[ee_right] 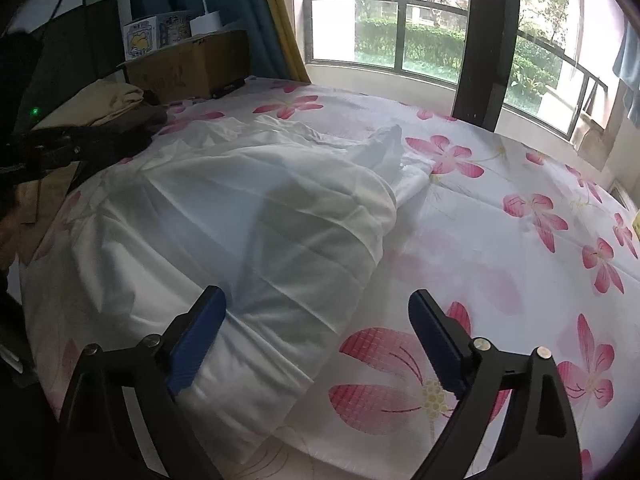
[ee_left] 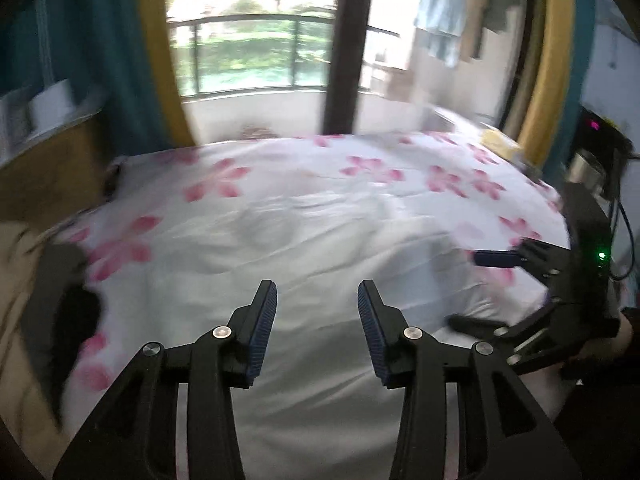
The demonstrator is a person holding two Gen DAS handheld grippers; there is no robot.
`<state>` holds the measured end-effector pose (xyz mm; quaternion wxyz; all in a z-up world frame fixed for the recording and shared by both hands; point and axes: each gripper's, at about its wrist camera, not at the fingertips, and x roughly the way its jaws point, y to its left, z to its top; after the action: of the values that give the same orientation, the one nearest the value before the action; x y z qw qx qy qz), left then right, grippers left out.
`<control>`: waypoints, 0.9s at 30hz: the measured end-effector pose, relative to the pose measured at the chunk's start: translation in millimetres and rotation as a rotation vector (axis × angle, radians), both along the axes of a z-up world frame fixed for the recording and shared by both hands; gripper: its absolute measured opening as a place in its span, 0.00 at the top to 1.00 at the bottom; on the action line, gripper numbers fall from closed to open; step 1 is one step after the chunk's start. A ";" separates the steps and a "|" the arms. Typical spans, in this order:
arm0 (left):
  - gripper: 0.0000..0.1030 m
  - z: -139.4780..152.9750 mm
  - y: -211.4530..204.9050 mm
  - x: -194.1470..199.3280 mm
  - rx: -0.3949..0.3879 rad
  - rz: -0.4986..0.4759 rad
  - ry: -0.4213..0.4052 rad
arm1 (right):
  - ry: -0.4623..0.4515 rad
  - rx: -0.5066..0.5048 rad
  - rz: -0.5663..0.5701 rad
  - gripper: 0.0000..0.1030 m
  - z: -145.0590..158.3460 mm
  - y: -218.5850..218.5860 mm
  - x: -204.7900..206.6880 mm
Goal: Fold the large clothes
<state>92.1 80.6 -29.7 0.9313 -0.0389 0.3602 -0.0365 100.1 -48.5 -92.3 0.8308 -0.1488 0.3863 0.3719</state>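
A large white garment (ee_right: 240,216) lies crumpled in soft folds on a bed with a white sheet printed with pink flowers (ee_right: 500,208). My right gripper (ee_right: 317,292) stands wide open just above the garment's near right edge; its left finger is over the cloth and its right finger over the bare sheet. In the left wrist view the white garment (ee_left: 300,240) fills the middle of the bed. My left gripper (ee_left: 317,286) hangs open over it with nothing between its pads. The right gripper (ee_left: 464,289) shows at the right edge, also open.
A pile of folded tan and dark clothes (ee_right: 108,108) sits at the bed's far left, beside a cardboard box (ee_right: 188,64). Behind the bed are a big window with a railing (ee_right: 400,32) and teal and yellow curtains. A dark cloth (ee_left: 76,312) lies at the bed's left edge.
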 end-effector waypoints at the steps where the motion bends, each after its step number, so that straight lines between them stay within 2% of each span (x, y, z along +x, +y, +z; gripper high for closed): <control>1: 0.57 -2.6 -6.6 7.3 -0.007 -0.021 0.006 | 0.016 0.007 -0.006 0.10 0.3 -0.2 2.0; 3: 0.57 -12.0 -15.1 21.3 -0.001 -0.039 0.029 | 0.060 0.031 -0.022 0.10 4.1 -2.8 7.3; 5: 0.57 -25.3 -15.6 35.8 0.023 -0.014 0.076 | 0.082 0.066 -0.049 0.10 14.0 -9.0 12.2; 9: 0.57 -36.9 -12.3 44.1 0.042 -0.012 0.106 | 0.023 0.090 -0.113 0.09 33.3 -18.1 21.6; 13: 0.57 -42.7 -9.5 45.5 0.032 -0.015 0.130 | 0.049 0.056 -0.175 0.10 20.8 -16.6 45.1; 17: 0.53 -52.9 -3.1 40.8 0.020 0.004 0.128 | 0.064 0.029 -0.179 0.10 7.1 -10.0 51.7; 20: 0.48 -55.4 7.0 38.4 -0.021 0.024 0.130 | 0.059 0.017 -0.173 0.10 1.2 -6.6 53.9; 23: 0.47 -52.1 9.2 36.9 -0.043 0.031 0.145 | 0.060 0.017 -0.175 0.09 2.3 -5.5 53.8; 27: 0.47 -35.5 1.9 27.6 -0.045 0.020 0.104 | 0.042 0.017 -0.190 0.09 11.5 -8.1 47.8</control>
<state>119.7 82.5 -65.2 0.9105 -0.0652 0.4069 -0.0331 147.9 -56.6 -80.8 0.8553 -0.0965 0.4128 0.2979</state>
